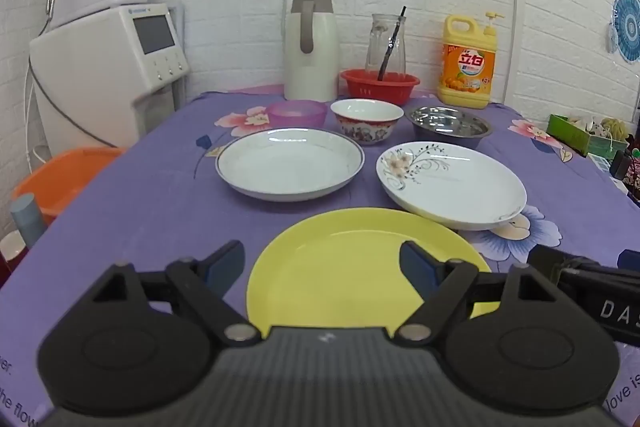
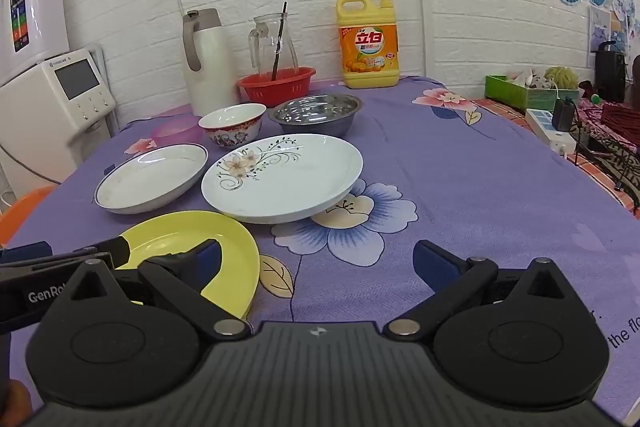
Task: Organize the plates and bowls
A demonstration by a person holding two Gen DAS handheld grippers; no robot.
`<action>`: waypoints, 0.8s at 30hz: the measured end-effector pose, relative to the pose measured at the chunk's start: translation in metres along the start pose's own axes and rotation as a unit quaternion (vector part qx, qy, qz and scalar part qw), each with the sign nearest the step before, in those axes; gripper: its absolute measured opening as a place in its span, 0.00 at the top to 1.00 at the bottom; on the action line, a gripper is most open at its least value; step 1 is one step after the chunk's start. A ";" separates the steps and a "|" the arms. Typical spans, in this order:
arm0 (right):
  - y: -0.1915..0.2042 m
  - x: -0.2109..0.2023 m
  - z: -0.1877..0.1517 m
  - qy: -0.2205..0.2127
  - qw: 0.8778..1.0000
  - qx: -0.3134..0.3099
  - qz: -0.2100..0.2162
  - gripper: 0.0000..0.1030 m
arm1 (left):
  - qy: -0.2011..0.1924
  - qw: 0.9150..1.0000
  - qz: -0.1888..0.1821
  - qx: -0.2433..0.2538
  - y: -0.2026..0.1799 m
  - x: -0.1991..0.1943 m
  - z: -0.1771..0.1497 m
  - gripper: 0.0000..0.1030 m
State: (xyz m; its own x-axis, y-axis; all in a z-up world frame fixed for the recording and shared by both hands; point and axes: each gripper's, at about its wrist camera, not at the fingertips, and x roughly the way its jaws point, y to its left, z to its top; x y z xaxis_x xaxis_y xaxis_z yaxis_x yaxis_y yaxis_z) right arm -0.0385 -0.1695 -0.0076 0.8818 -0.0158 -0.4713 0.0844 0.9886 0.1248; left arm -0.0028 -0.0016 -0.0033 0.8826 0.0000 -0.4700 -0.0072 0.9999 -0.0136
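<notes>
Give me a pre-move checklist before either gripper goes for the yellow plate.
1. Left gripper open, nothing held: ok.
2. Right gripper open, nothing held: ok.
3. Yellow plate empty, flat on the purple tablecloth: ok.
4. Yellow plate's rim free of the flower plate: cannot tell; their rims come very close.
5. Blue-rimmed plate empty, ready for stacking: ok.
6. Patterned bowl, metal bowl and pink bowl sit apart behind the plates: ok.

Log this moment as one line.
left gripper: open, above yellow plate | right gripper: open, empty, over cloth | plates, bowls: unstacked
</notes>
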 end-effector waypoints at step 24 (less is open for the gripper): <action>0.003 -0.005 0.003 -0.007 1.000 0.003 0.003 0.00 | 0.002 1.000 -0.004 0.001 0.004 -0.003 0.004 0.20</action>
State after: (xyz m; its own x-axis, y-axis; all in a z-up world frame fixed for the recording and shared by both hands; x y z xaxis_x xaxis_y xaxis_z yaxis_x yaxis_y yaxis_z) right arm -0.0414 -0.1670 -0.0024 0.8891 -0.0112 -0.4576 0.0811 0.9878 0.1333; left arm -0.0035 0.0020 0.0013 0.8811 -0.0071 -0.4728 -0.0002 0.9999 -0.0154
